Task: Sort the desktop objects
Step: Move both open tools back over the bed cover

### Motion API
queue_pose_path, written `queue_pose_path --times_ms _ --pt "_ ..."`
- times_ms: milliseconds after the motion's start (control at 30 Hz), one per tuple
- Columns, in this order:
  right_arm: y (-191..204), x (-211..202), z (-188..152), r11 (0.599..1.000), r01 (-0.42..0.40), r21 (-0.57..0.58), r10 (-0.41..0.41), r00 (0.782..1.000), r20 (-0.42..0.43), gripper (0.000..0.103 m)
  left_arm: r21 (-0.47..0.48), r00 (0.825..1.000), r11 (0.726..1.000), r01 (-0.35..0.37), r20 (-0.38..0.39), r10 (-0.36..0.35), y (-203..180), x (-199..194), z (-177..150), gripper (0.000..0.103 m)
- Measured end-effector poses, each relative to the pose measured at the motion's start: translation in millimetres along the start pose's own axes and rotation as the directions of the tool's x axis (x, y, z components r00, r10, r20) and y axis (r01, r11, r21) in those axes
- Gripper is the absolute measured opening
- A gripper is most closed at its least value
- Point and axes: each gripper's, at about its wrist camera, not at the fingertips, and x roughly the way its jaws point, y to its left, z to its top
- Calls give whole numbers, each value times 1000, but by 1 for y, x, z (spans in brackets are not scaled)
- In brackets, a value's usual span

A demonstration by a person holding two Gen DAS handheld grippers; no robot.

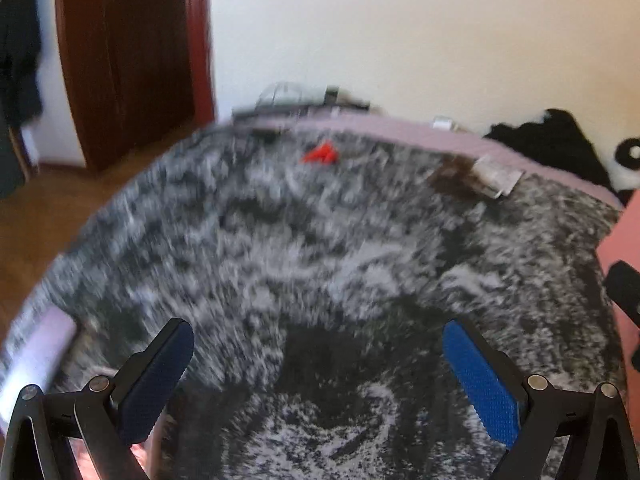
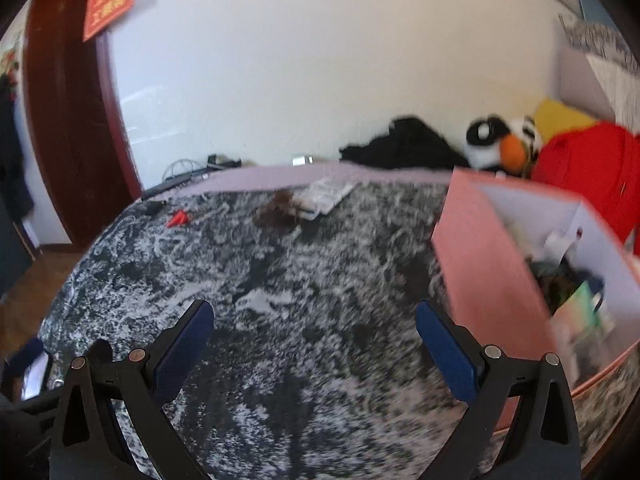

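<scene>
A small red object [image 1: 321, 153] [image 2: 178, 218] lies near the far edge of the grey-and-white mottled tabletop [image 1: 320, 248] [image 2: 280, 280]. A brown fuzzy clump [image 1: 456, 182] [image 2: 278, 210] sits beside a flat white packet [image 1: 498, 176] [image 2: 326, 196] further right. A pink box [image 2: 492, 272] with a white inside holds several items at the right; its wall [image 1: 624, 232] edges the left wrist view. My left gripper [image 1: 318, 364] is open over the near table with nothing between its fingers. My right gripper [image 2: 314, 344] is also open and empty. Both views are motion-blurred.
Along the far edge lie cables [image 2: 188, 170] and small devices [image 1: 288, 98]. Black cloth [image 2: 400, 146], a panda plush [image 2: 500, 140] and a red garment [image 2: 592, 168] sit at the back right. A dark red door [image 1: 132, 48] and wooden floor [image 1: 48, 216] are at the left.
</scene>
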Motion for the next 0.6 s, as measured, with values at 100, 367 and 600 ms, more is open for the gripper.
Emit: queue_pose_path --times_ms 100,367,600 --pt "-3 22 -10 999 43 20 -43 999 -18 102 10 1000 1000 -14 10 14 1 18 -9 103" --pt "-19 79 -47 991 126 -34 -129 983 -133 102 95 999 995 -37 2 37 -11 56 -35 103" --pt "-12 105 -71 991 89 -103 -109 971 -211 102 156 996 988 19 -84 -6 -32 76 -57 103"
